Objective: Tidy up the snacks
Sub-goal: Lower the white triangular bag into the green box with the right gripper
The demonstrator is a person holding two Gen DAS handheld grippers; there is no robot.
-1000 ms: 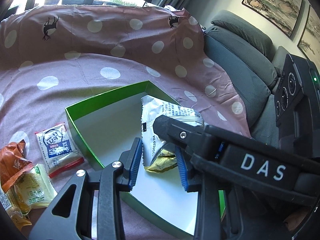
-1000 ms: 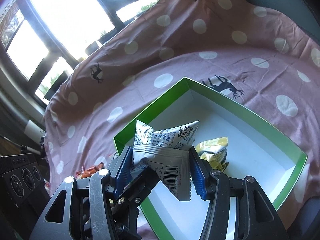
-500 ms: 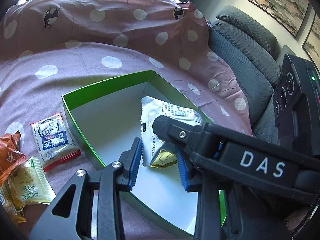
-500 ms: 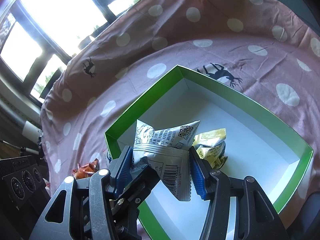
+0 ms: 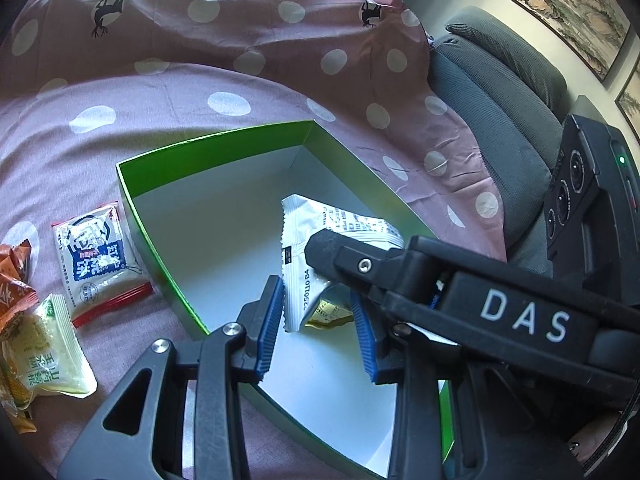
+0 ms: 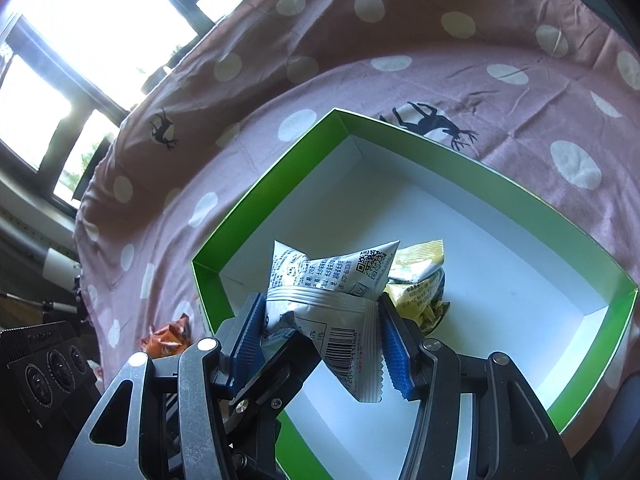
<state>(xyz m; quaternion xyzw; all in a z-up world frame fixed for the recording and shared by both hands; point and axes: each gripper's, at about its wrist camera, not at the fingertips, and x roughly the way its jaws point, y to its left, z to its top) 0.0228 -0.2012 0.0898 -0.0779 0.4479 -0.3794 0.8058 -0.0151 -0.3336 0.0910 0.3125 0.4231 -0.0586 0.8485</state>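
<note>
A white snack packet (image 6: 320,312) hangs over the green box (image 6: 480,168), and my right gripper (image 6: 320,304) is shut on it, both blue pads pressing its sides. In the left wrist view the same packet (image 5: 304,240) dangles from the right gripper's black finger (image 5: 360,264). My left gripper (image 5: 318,312) brackets the packet's lower corner; its left pad brushes the edge, its right pad stands off, so it is open. One of its fingers (image 6: 280,364) shows below the packet. A yellow packet (image 6: 416,280) lies inside the box.
Loose snacks lie on the pink dotted cloth (image 5: 160,92) left of the box: a blue-and-white packet (image 5: 96,260), a pale yellow packet (image 5: 44,356) and an orange one (image 5: 14,276). A grey sofa (image 5: 500,92) rises at the right; windows are behind.
Both cameras have tipped slightly downward, so the box sits higher in each view. The white packet stays in my right gripper's grip over the box.
</note>
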